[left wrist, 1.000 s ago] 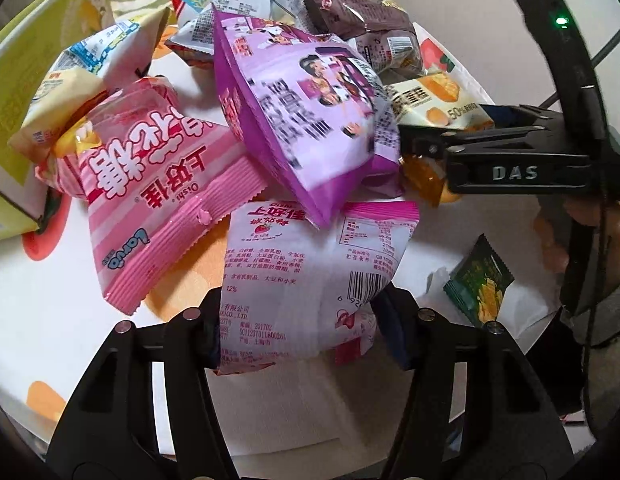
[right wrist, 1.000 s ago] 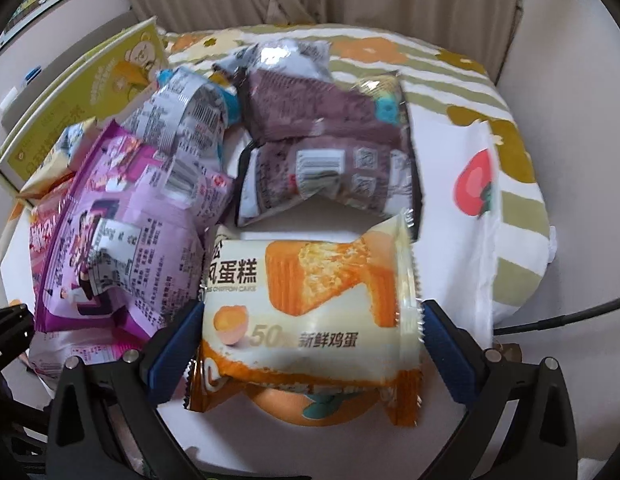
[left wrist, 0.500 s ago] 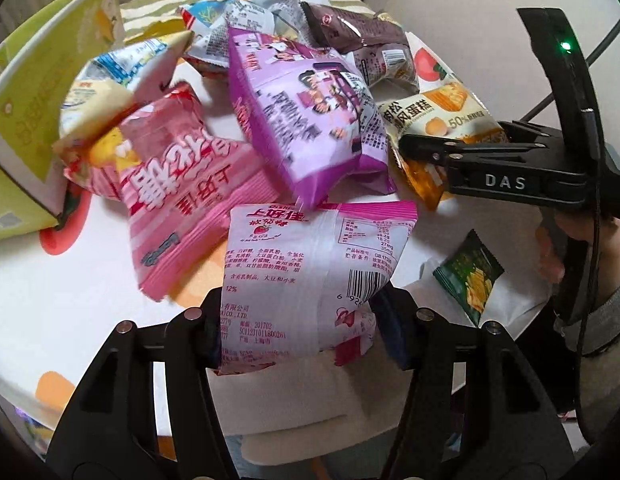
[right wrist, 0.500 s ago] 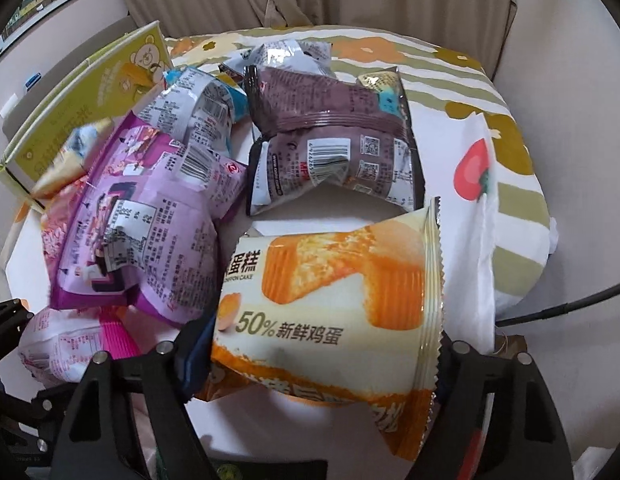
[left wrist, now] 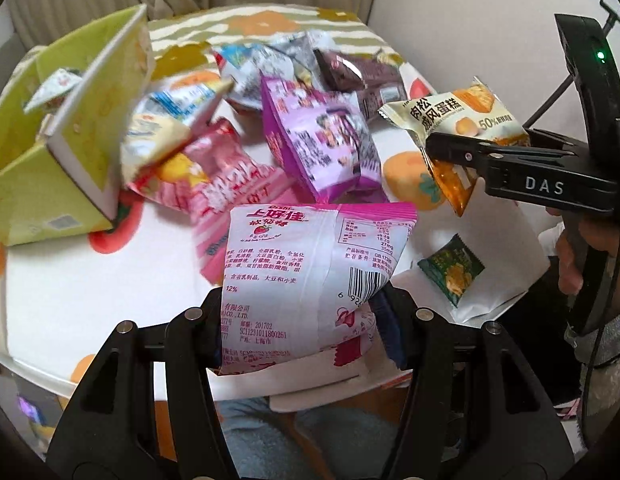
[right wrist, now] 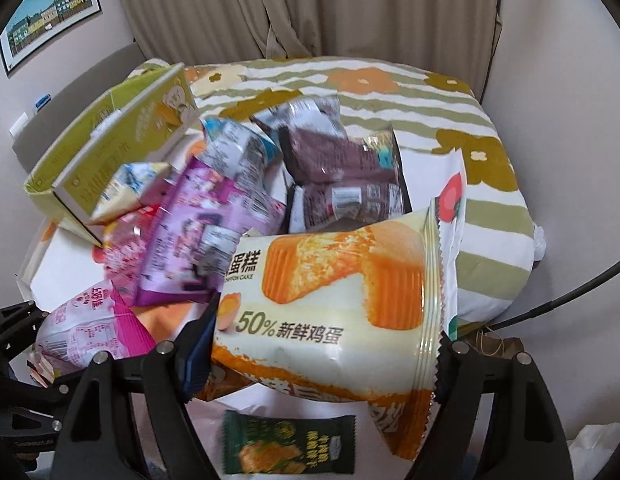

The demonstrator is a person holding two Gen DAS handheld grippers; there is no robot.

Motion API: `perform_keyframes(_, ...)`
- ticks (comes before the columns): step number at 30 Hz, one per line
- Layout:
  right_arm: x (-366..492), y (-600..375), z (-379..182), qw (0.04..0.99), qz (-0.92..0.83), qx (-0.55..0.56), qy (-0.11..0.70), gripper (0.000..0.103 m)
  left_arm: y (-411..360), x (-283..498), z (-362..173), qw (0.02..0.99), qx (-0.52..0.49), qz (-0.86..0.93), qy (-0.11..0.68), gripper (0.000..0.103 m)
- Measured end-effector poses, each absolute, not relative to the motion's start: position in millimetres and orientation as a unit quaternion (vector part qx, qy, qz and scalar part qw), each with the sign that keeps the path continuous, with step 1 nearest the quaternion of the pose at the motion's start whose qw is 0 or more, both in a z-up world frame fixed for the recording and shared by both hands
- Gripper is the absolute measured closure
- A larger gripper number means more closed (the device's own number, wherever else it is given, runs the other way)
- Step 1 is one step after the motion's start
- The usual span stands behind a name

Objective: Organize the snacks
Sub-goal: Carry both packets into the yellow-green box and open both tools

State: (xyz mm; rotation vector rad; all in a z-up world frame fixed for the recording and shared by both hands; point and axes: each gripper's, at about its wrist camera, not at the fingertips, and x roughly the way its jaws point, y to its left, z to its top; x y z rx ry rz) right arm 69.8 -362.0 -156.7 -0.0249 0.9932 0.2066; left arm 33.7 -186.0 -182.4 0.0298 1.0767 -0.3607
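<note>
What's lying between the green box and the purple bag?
In the left wrist view, a blue-and-yellow packet atop a pink bag lies between the green box and purple bag.

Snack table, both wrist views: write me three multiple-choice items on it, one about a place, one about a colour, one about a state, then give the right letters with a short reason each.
1. Where does the small green packet lie?
A. inside the green box
B. on the table near its front edge
C. on top of the purple bag

2. What colour is the packet in the left gripper?
A. pink and white
B. brown
C. blue

3. What is the state of the right gripper?
A. open, holding nothing
B. shut on the cake packet
C. shut on the purple bag

Answers:
1 B: it rests flat on the tablecloth, apart from the pile.
2 A: the pink packet has a white back with pink print.
3 B: the cake packet sits clamped between its fingers, lifted off the table.
</note>
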Motion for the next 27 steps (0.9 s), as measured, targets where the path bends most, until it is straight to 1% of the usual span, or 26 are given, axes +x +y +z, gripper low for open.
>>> perform_keyframes(8,60.0,-334.4,-97.5,0.885,0.124,-0.014,0.448,0.026,-145.9,36.2,-120.6,0.869,0.003,-0.146,0.474,0.049)
perform_keyframes(12,64.9,-307.8,-68.0,0.896,0.138,-0.036,0.42,0.026,-115.6,49.2,-96.4,0.882,-0.015,-0.129,0.453,0.049)
perform_keyframes(17,76.5,-270.2,-46.6,0.906,0.15,-0.035,0.394,0.026,-70.9,75.5,-68.4,0.895,-0.018,-0.097,0.435,0.049)
perform_keyframes(22,99.7,-224.7,-37.5,0.903,0.178,-0.023,0.39,0.026,-19.5,106.1,-52.6,0.903,-0.03,-0.068,0.422,0.049)
perform_keyframes(27,125.4,-173.5,-32.8,0.901,0.199,-0.022,0.386,0.026,31.2,139.9,-54.6,0.9,-0.02,-0.042,0.433,0.049)
